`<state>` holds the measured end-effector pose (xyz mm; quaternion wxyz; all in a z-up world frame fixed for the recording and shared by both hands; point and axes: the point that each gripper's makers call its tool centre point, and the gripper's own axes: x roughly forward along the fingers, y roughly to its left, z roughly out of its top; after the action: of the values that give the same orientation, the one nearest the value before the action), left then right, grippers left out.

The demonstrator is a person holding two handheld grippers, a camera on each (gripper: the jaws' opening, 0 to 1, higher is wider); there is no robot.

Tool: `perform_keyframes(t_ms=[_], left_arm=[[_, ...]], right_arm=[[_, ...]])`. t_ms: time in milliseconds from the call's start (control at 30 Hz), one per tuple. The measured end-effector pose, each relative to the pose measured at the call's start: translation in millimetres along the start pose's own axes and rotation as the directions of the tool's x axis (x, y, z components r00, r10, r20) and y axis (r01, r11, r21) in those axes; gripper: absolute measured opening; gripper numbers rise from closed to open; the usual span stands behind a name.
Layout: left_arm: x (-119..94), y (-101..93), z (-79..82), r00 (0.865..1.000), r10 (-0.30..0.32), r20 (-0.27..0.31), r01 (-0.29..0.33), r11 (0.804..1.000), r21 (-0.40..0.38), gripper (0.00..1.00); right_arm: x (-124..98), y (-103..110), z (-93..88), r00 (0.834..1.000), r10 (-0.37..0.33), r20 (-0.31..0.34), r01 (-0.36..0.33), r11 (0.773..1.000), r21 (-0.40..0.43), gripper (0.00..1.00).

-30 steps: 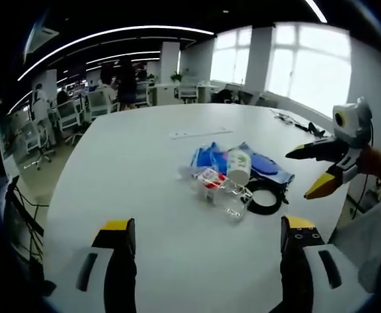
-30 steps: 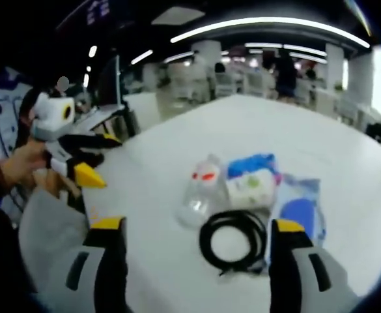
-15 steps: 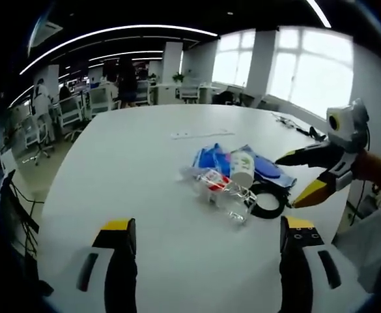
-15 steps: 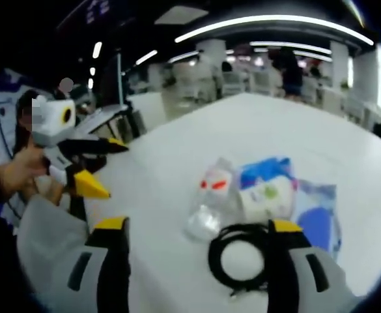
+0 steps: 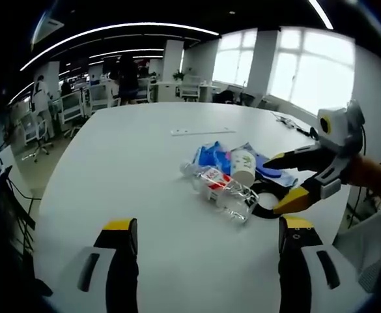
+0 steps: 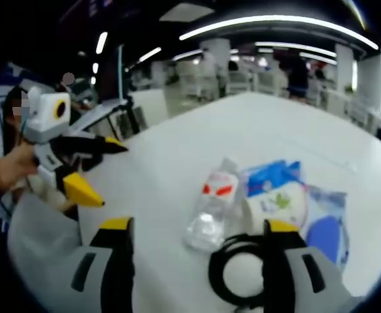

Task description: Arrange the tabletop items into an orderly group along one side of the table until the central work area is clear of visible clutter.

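Observation:
A small pile lies on the white table (image 5: 131, 169). In it are a clear plastic bottle (image 5: 219, 187) with a red label on its side, a white paper cup (image 5: 243, 165) with green print, a blue bag (image 5: 208, 156) and a coiled black cable (image 5: 266, 197). My right gripper (image 5: 276, 184) comes in from the right, open, its tips just above the cable. My left gripper (image 5: 206, 228) is open, well short of the pile. In the right gripper view the bottle (image 6: 213, 203), cup (image 6: 279, 203) and cable (image 6: 237, 277) lie just ahead of my open right gripper (image 6: 197, 227). The left gripper (image 6: 111, 173) hovers open at the left.
A thin white strip (image 5: 200, 132) lies farther back on the table, and dark cables (image 5: 296, 121) lie near its far right edge. A blue-and-clear plastic pack (image 6: 327, 228) sits under the cup. Office desks, chairs and a standing person (image 5: 125, 77) are beyond the table.
My right gripper has moved in toward the pile and now hangs over the cable. The pile looms larger in the right gripper view. The left gripper has barely moved.

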<state>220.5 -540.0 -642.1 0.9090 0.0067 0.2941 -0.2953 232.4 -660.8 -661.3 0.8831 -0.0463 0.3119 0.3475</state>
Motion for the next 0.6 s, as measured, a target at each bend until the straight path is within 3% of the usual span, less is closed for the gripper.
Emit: perform_keyframes(t_ms=[600], left_arm=[[4.6, -0.8, -11.5, 1.0, -0.005, -0.023, 0.004, 1.0, -0.029, 0.86]], right_arm=[[28.5, 1.9, 0.9, 1.0, 0.017, -0.004, -0.016, 0.998, 0.055, 0.7]])
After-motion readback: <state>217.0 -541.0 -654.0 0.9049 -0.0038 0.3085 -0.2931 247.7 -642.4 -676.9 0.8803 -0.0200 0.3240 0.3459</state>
